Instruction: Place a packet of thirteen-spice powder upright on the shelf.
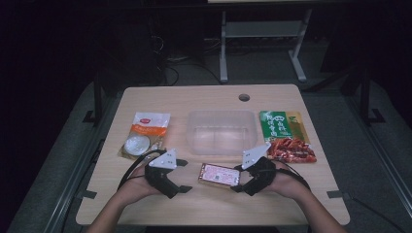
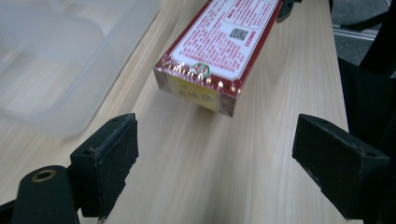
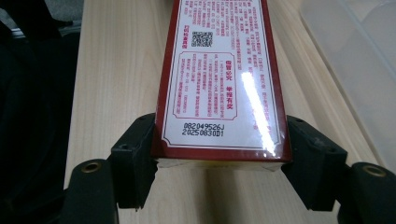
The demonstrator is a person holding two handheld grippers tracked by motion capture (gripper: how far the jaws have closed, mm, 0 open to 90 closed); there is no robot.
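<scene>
1. Pads of my right gripper [image 3: 219,161] press both long sides of the box [image 3: 219,70] at its near end; the box runs away from the jaws, raised off the table [image 3: 116,56].
2. My left gripper [image 2: 215,154] gapes wide, holding nothing; the box's far end [image 2: 201,86] lies just ahead, apart from it.
3. Beyond the box sits the tub [image 1: 222,131].

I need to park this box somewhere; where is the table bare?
Bare: the far strip behind the clear tub, and the near edge below the red box. Crowded: the row of white pouch, tub, and green packet with chillies.
</scene>
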